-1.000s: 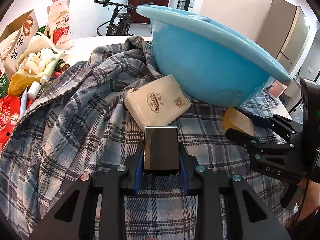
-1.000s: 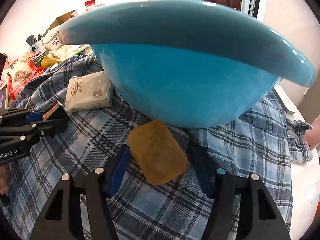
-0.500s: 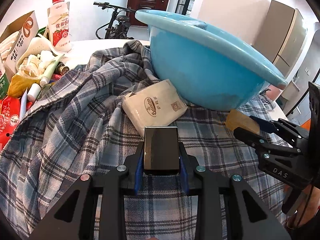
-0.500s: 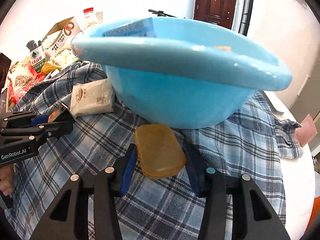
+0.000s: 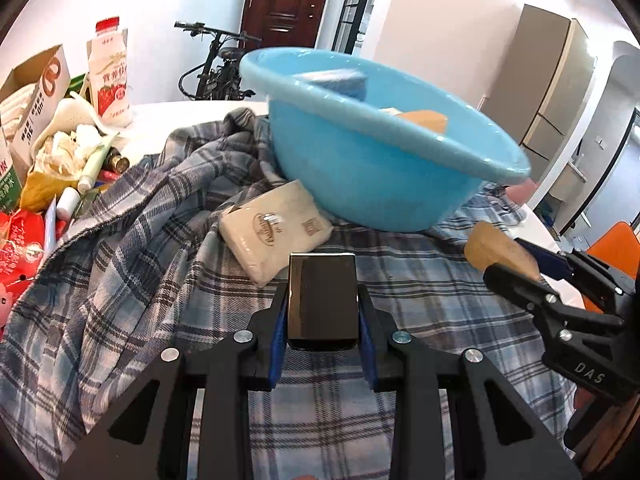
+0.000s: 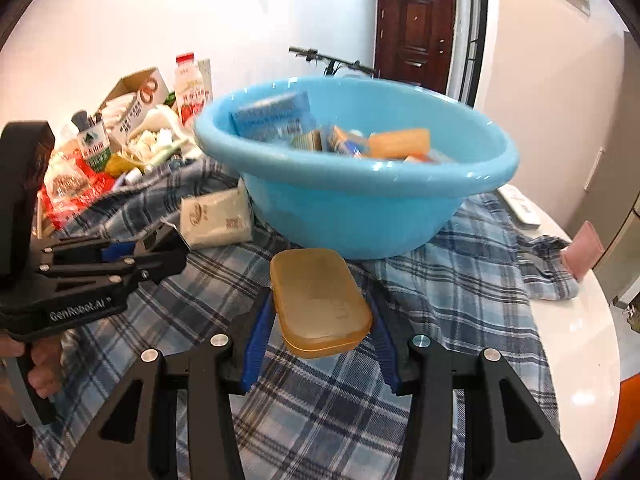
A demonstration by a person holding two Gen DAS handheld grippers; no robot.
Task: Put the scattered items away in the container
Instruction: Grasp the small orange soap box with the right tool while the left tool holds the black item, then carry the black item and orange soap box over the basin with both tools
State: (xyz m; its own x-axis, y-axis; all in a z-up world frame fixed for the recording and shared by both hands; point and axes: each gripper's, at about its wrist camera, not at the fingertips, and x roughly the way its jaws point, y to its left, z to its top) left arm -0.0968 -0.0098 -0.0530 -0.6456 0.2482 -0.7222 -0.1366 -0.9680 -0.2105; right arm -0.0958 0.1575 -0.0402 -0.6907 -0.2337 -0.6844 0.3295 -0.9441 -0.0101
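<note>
A light blue basin (image 6: 360,208) stands on a plaid shirt (image 6: 320,420) and holds several packets and boxes. My right gripper (image 6: 320,320) is shut on an amber plastic case (image 6: 318,302), lifted off the cloth in front of the basin. My left gripper (image 5: 322,312) is shut on a dark glossy rectangular box (image 5: 322,300), held above the shirt (image 5: 120,280) near a beige tissue pack (image 5: 276,228). The basin (image 5: 380,176) rises behind that pack. Each gripper shows in the other's view: the right gripper (image 5: 516,264) with the amber case (image 5: 496,248), and the left gripper (image 6: 160,252).
Clutter fills the table's far left: a milk bottle (image 5: 110,76), a cardboard box (image 5: 36,92), tubes and red snack bags (image 5: 20,240). A bicycle (image 5: 212,64) and a door stand behind. A white remote (image 6: 520,204) and a pink item (image 6: 582,252) lie at the right on the white table (image 6: 580,340).
Both grippers have risen, so the basin's inside now shows. The right gripper closed on the amber case and lifted it off the shirt. The left gripper kept hold of the dark box.
</note>
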